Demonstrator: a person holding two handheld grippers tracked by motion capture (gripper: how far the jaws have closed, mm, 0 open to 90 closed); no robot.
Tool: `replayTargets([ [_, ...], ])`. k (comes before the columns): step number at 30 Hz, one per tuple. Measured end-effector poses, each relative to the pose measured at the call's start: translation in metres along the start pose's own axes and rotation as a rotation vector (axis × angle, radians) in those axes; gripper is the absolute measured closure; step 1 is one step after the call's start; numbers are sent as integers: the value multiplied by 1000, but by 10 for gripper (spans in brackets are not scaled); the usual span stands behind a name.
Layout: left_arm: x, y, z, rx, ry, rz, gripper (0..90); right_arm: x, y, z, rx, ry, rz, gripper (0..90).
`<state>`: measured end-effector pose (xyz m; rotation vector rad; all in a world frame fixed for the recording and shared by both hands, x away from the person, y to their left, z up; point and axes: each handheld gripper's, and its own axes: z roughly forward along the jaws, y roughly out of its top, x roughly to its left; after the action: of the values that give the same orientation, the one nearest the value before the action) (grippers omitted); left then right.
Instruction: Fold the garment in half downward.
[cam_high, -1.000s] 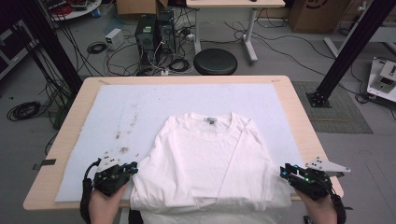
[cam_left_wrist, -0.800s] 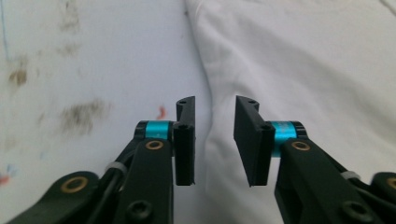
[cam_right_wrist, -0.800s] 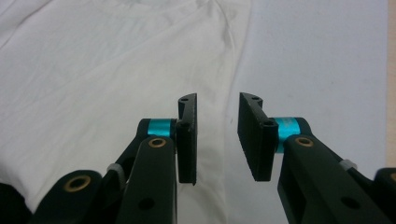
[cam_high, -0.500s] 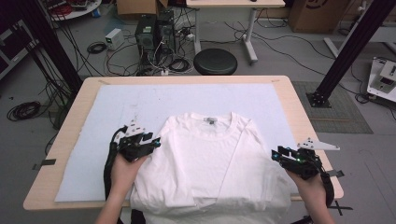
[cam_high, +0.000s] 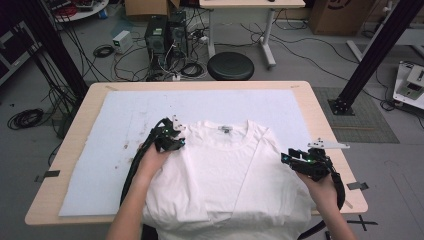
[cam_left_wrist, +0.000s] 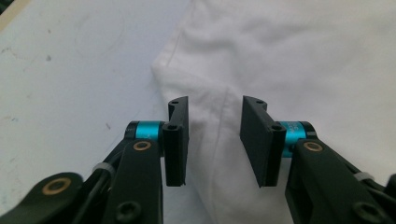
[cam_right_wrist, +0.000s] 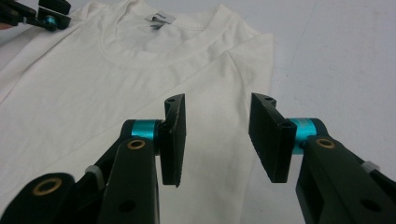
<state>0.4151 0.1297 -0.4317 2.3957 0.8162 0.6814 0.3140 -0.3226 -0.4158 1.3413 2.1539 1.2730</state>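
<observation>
A white T-shirt (cam_high: 225, 170) lies face up on the pale mat (cam_high: 125, 115), collar label (cam_high: 226, 129) at the far end, hem draped over the table's near edge. My left gripper (cam_high: 175, 133) is at the shirt's left shoulder. In the left gripper view its jaws (cam_left_wrist: 215, 105) have just been closing, and a raised ridge of shirt cloth (cam_left_wrist: 303, 56) lies in the gap, with the pads off it. My right gripper (cam_high: 291, 159) hovers at the shirt's right side; its jaws (cam_right_wrist: 217, 105) have just been opening over the folded edge (cam_right_wrist: 116, 84), with nothing gripped.
The wooden table (cam_high: 320, 115) ends just right of my right hand. A black stool (cam_high: 231, 66), a computer tower (cam_high: 162, 35) and floor cables sit beyond the far edge. A black frame leg (cam_high: 370, 55) slants at the right. The mat's left part is stained.
My left hand has travelled from the shirt's near left corner up along its side to the left shoulder. My right hand has edged forward and inward along the shirt's right side.
</observation>
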Motion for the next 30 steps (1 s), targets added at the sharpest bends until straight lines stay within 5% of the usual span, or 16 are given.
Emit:
replayTargets([
  [2,1,0,1,12,-9,13,858,0,-1,3,9,7,1,571],
  [5,3,-1,-1,7,-16,11,871,0,-1,4,9,9,-8,572],
  [9,17,-1,-18,-115,9,-79,873,-1,1,3,4,15,-10,578],
  [14,37,-6,-27,-167,9,-201,874,-5,4,5,-3,11,4,585],
  [17,42,-10,-24,-160,11,-246,875,-8,6,7,-3,10,19,593],
  [21,49,-19,-4,-79,-6,-335,875,-12,9,12,5,-2,33,603],
  [24,47,-21,6,-41,-29,-351,874,-15,11,20,22,-19,43,607],
  [28,42,-19,3,-66,-19,-324,843,-20,12,30,47,-60,35,608],
  [30,38,-14,-1,-92,-35,-293,729,-18,14,40,62,-80,-3,608],
])
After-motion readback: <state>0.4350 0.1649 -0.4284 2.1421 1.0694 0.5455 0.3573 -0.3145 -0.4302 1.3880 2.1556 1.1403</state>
